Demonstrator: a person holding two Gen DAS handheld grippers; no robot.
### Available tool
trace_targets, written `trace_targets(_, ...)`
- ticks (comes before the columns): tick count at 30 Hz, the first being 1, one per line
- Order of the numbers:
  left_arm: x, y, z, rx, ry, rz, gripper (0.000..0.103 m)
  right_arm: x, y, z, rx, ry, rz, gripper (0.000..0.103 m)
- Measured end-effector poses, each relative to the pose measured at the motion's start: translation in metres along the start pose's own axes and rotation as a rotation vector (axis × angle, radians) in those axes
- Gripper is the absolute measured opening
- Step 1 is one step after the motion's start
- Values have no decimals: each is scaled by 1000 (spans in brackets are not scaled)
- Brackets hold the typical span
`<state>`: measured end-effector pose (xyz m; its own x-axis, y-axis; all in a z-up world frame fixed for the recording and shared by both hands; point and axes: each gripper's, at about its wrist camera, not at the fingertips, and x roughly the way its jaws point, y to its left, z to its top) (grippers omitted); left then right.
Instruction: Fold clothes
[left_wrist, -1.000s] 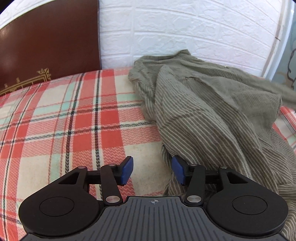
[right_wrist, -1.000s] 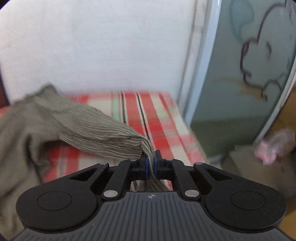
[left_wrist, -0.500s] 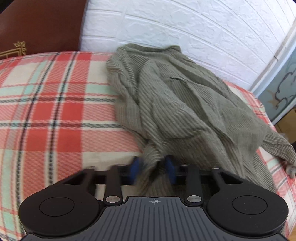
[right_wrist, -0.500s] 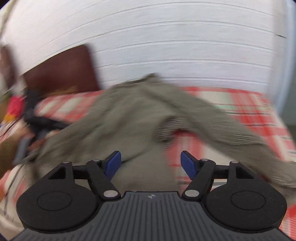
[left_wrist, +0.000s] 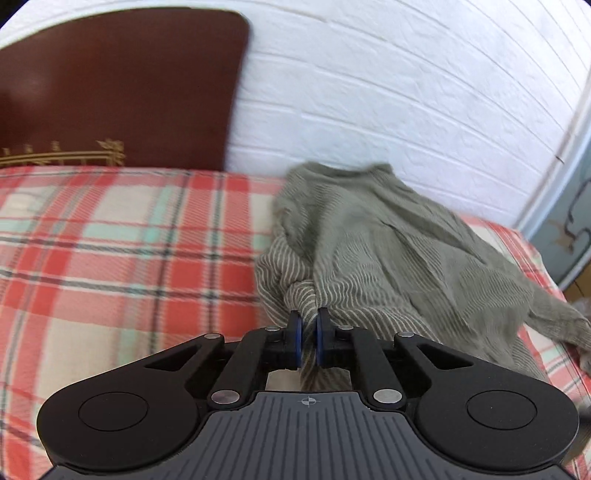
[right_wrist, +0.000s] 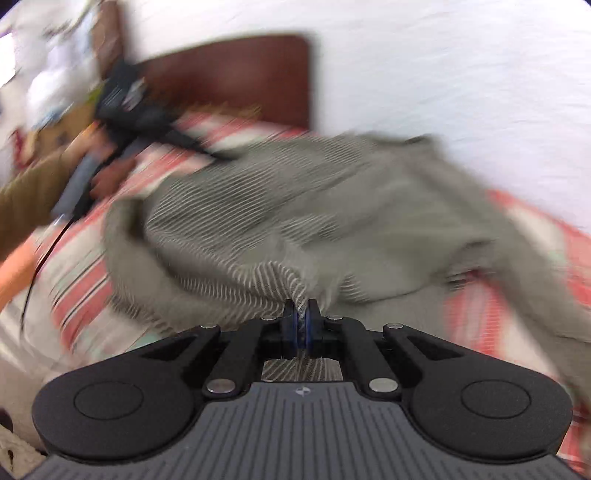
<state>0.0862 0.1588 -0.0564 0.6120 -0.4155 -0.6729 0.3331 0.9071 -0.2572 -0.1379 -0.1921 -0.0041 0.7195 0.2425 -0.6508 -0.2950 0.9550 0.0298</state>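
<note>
Striped olive-green garment (left_wrist: 388, 251) cloth is pinched in both grippers: the left gripper (left_wrist: 308, 341) is clenched on a gathered fold at the garment's near edge, and the right gripper (right_wrist: 301, 328) is clamped on another bunched ridge of the same cloth, its blue pads almost meeting through the fabric. From those two pinch points the garment spreads away in a rumpled heap on the red plaid bedcover (left_wrist: 110, 258), its far edge against the white brick-pattern wall (left_wrist: 406, 92). To the garment's left along that wall stands a dark brown headboard (left_wrist: 118, 88) with a gold ornament; no letters can be read in it, and no label shows on the garment. The person's sleeve and hand (right_wrist: 107, 177) appear blurred beyond the garment in the right wrist view. The cloth looks thin, light and limp, likely to sag and crease between holds, so hems, corners or shoulder seams would give the surest grip.
</note>
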Motion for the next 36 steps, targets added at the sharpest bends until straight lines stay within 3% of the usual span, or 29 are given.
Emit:
trace_targets(3, -10, 8, 3, -10, -19, 16, 3, -22, -34, 1, 83, -50, -151, 4)
trace_targets(7, 0, -3, -3, 23, 17, -50, 7, -28, -74, -4, 223, -45, -277, 4)
trace_targets(8, 1, -6, -5, 33, 23, -59, 15, -20, -81, -6, 248, -10, -306, 4)
trace_targets(9, 0, -9, -7, 46, 24, -56, 33, -11, -88, -8, 270, 26, -334, 5)
trace_targets(14, -9, -21, -17, 82, 29, -51, 52, 19, -109, -32, 334, 157, -443, 6)
trace_targets(17, -23, -24, -29, 73, 59, -77, 67, 13, -116, -42, 403, 156, -451, 17)
trace_targets(19, -27, -29, -42, 71, 90, -85, 72, -1, -111, -42, 415, 124, -465, 40)
trace_targets(21, -26, -35, -55, 86, 110, -79, 82, -11, -102, -37, 383, 82, -508, 52)
trace_targets(22, -24, -39, -63, 103, 114, -64, 83, -15, -98, -33, 365, 56, -522, 54)
trace_targets(26, -9, -49, -83, 124, 162, -45, 80, -28, -72, -14, 282, -24, -471, 58)
trace_targets(28, -5, -55, -88, 130, 179, -60, 63, -32, -56, -4, 227, -53, -425, 66)
trace_targets(29, -3, -58, -90, 133, 187, -67, 29, -34, -48, 0, 199, -63, -409, 67)
trace_targets(30, -3, -61, -91, 148, 191, -62, 5, -32, -43, 2, 166, -64, -416, 68)
trace_targets(33, -19, -69, -82, 243, 150, 43, 5, -27, -27, 8, 69, -67, -434, 68)
trace_targets(36, -57, -72, -55, 372, 2, 260, 5, -26, -22, 11, 52, -69, -402, 69)
